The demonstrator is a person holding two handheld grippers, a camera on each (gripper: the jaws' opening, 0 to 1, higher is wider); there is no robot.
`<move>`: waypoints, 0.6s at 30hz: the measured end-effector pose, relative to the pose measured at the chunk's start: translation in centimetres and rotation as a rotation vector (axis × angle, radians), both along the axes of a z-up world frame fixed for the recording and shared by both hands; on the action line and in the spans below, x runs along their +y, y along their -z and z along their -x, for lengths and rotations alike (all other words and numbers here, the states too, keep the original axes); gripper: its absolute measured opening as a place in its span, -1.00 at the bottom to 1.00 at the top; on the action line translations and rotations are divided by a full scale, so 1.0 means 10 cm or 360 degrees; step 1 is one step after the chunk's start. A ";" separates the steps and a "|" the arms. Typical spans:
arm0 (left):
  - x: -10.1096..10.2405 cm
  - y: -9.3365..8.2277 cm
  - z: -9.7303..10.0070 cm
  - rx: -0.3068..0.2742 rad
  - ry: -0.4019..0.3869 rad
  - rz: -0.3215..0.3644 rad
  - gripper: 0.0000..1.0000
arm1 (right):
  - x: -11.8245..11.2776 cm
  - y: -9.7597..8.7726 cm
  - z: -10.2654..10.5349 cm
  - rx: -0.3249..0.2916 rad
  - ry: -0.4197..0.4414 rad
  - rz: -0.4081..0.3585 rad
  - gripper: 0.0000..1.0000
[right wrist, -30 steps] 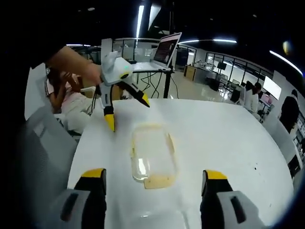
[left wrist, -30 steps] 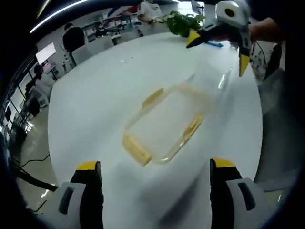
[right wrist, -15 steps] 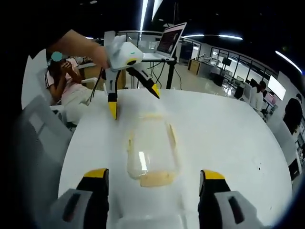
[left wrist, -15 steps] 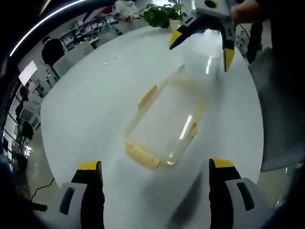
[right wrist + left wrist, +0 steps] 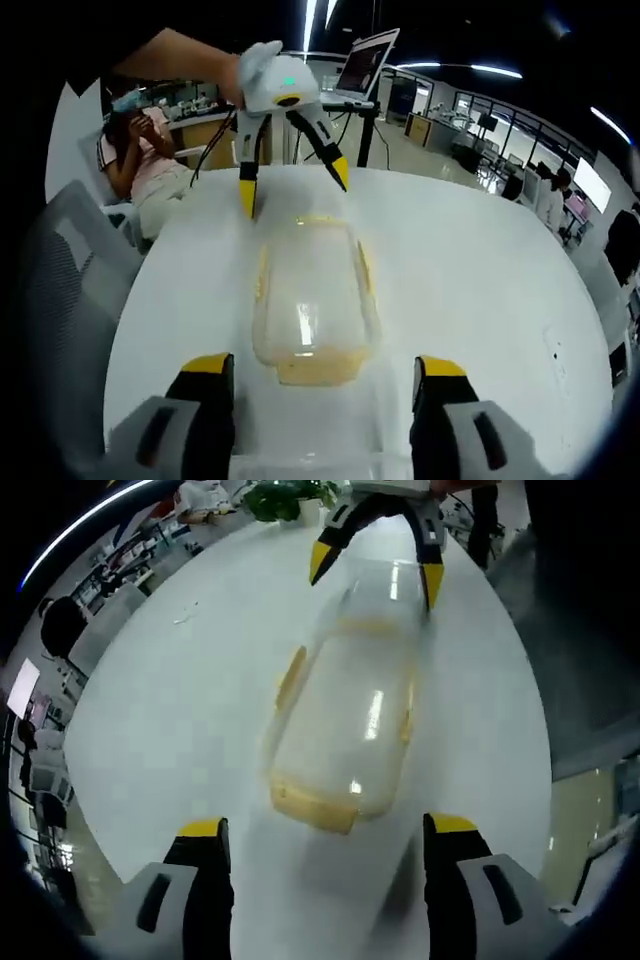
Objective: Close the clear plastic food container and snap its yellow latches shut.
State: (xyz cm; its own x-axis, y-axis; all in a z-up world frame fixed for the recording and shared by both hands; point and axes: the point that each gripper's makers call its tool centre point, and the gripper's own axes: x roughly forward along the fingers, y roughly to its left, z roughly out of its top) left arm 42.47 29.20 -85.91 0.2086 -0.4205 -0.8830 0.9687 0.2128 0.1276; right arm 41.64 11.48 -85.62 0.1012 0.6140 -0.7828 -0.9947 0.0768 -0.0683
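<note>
Both grippers hover with jaws spread wide and nothing between them, 1 at each end of the clear container [image 5: 345, 725], which lies lengthwise on the white table [image 5: 170, 710]. From the left gripper [image 5: 325, 845], the near yellow end latch [image 5: 312, 805] is just ahead of the yellow-tipped jaws, and the right gripper [image 5: 375, 568] straddles the container's far end. Beyond the container, this view has a green plant [image 5: 275, 498] at the table's far edge. The right gripper view looks from the opposite end: the right gripper [image 5: 320, 375] faces the container [image 5: 312, 295], with the left gripper [image 5: 293, 185] above its far end, a laptop [image 5: 368, 65] on a stand and a seated person [image 5: 140, 150] beyond the table. Compared with 1 second ago, both grippers are closer to the container's ends.
</note>
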 end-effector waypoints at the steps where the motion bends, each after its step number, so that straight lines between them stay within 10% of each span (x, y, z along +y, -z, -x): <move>1: -0.01 0.00 0.00 0.0014 0.0008 0.0004 0.50 | -0.06 0.05 -0.01 0.0009 0.0015 0.0083 0.38; 18: -0.04 0.19 -0.04 0.0144 0.0336 -0.0138 0.10 | 0.08 0.18 0.00 0.0038 -0.0106 0.0181 0.04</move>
